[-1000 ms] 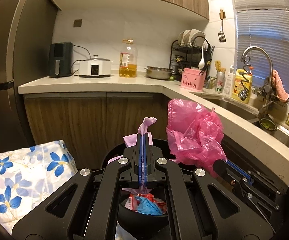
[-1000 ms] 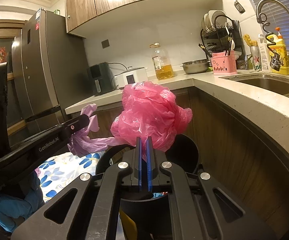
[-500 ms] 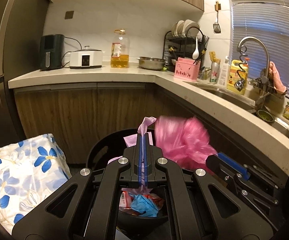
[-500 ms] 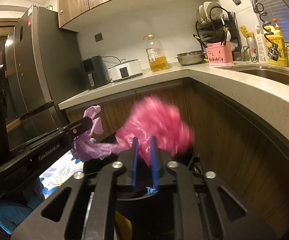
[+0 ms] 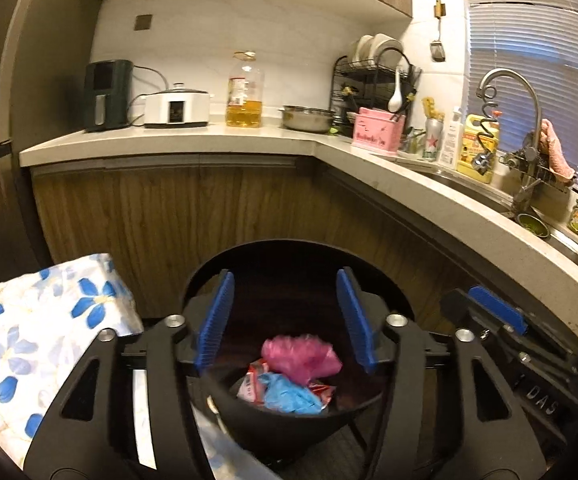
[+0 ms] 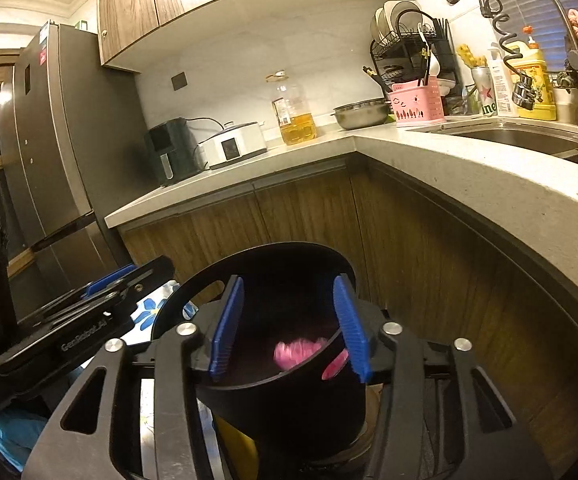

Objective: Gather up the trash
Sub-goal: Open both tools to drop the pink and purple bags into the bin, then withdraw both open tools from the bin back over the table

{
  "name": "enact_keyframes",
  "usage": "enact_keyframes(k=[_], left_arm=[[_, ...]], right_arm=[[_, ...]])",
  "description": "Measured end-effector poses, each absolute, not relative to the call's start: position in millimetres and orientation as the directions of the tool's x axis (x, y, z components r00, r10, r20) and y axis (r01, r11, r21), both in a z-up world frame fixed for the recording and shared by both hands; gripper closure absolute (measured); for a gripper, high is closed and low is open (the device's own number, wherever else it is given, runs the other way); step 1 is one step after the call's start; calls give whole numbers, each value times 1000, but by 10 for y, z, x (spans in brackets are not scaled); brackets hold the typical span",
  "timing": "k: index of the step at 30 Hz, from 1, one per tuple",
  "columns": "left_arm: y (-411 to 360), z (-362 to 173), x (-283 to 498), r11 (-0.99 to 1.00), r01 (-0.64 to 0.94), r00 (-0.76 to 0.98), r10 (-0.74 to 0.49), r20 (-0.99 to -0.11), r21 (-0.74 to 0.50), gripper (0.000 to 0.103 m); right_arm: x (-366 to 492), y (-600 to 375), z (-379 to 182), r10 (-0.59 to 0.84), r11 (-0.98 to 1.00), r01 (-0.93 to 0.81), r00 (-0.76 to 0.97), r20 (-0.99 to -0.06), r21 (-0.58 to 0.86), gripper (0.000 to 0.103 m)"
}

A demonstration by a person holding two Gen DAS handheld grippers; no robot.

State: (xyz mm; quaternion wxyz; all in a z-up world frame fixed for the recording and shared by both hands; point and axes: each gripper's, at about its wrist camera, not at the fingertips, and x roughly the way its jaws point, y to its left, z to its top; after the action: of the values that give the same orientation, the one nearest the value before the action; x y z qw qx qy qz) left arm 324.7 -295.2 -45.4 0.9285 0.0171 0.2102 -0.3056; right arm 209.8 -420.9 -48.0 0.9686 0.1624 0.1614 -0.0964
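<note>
A crumpled pink plastic bag (image 5: 301,356) lies inside the black round bin (image 5: 281,424), on top of blue and red trash (image 5: 291,394). My left gripper (image 5: 285,292) hovers over the bin's mouth, its jaws opening, with nothing between the blue pads. In the right wrist view the same pink bag (image 6: 297,354) shows blurred inside the bin (image 6: 249,252). My right gripper (image 6: 289,300) hangs over the bin too, jaws opening and empty. The right gripper (image 5: 497,308) shows at the right of the left wrist view, and the left gripper (image 6: 113,280) at the left of the right wrist view.
A floral cloth (image 5: 29,332) lies left of the bin. Wooden cabinets (image 5: 169,220) and an L-shaped counter (image 5: 409,168) stand close behind and to the right. A sink (image 6: 509,136) is on the right and a fridge (image 6: 49,160) on the left.
Both grippers went from shut on the pink bag to open. The bag dropped from between them into the bin. The left gripper sank slightly.
</note>
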Motion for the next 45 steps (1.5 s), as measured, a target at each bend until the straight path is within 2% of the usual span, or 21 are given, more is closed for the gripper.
enact_keyframes(k=[1,5,8,11,19,29,37,45], left_arm=[[-2915,-455,3232,820,564,732,-551,-401,-96,38],[-2669,-497,3110,851,514,758,-508,-410,-106,21],[-2441,-531,2970,888,450,797,-446,-407,-91,14],[-2187,-534,2827,912,395,821,-406,-402,-114,6],[-1591,-469,2463,967,229,886,-256,-387,-114,6],[-997,-467,2070,988,99,915,-137,-380,-118,6],[-447,-465,1802,993,-70,931,32,-363,-93,6],[215,-525,1633,954,-269,911,207,-357,-131,6]], right_arm=[[2090,-4196,-479,-132,930,236,929,-345,281,50],[2032,-4131,-474,-127,932,230,930,-344,280,31],[1970,-4091,-466,-125,931,228,933,-337,286,20],[1919,-4034,-453,-114,930,220,934,-338,294,16],[1823,-3745,-401,-97,936,197,940,-326,290,16],[1741,-3262,-321,-4,957,90,954,-299,275,16],[1723,-2814,-322,76,962,6,955,-286,273,16],[1760,-2327,-348,171,961,-97,943,-284,260,16]])
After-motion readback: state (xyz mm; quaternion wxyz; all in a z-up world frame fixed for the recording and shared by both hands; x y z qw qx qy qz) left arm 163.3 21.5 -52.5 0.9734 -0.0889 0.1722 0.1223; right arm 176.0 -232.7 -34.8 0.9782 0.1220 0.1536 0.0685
